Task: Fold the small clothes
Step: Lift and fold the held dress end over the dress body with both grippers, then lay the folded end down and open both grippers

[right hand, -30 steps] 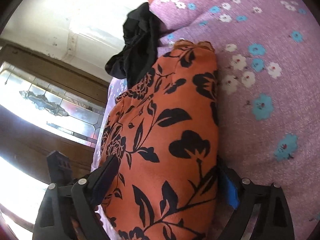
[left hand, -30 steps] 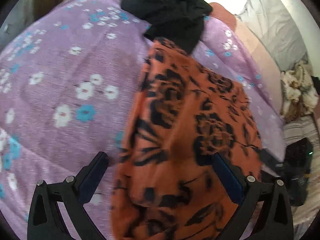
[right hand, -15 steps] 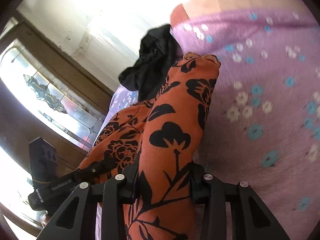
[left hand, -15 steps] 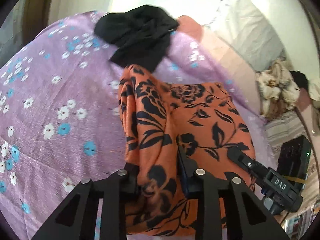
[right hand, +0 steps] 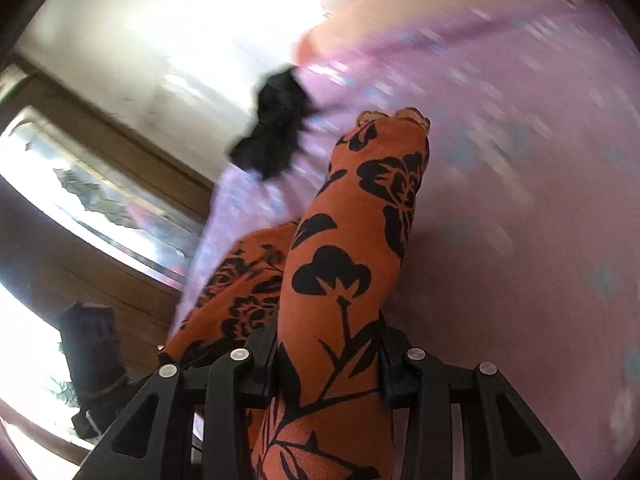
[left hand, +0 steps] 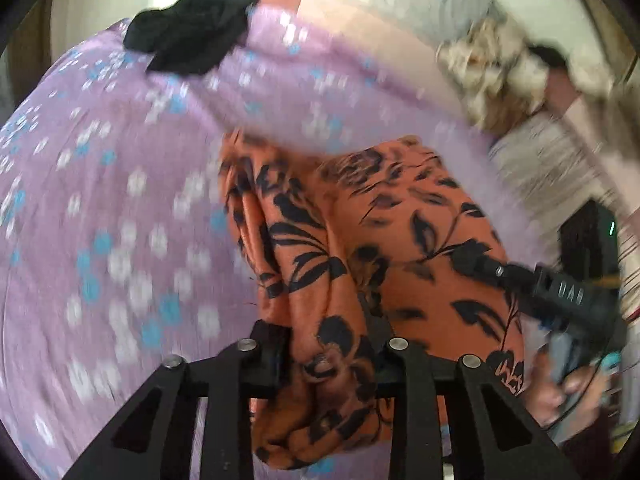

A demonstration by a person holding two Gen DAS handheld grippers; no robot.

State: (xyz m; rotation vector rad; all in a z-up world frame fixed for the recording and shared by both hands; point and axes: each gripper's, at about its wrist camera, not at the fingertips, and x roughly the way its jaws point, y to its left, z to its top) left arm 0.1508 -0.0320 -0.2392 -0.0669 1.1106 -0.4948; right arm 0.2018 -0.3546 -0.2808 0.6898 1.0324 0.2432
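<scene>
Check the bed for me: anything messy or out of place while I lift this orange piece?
The black garment sits crumpled, unfolded, at the far edge of the purple floral sheet. The orange floral garment is simply bunched between the two grippers; no damage shows.

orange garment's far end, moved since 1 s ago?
Yes. In the left wrist view the orange garment no longer reaches the black garment; it has pulled back, leaving purple bedspread between them.

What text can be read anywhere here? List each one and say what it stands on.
"UAB" is how the white letters read on the black body of the right tool in the left wrist view; motion blur makes the reading uncertain.
No lettering shows on the orange floral garment, the black garment or the purple bedsheet.
The right wrist view holds no readable text.
</scene>
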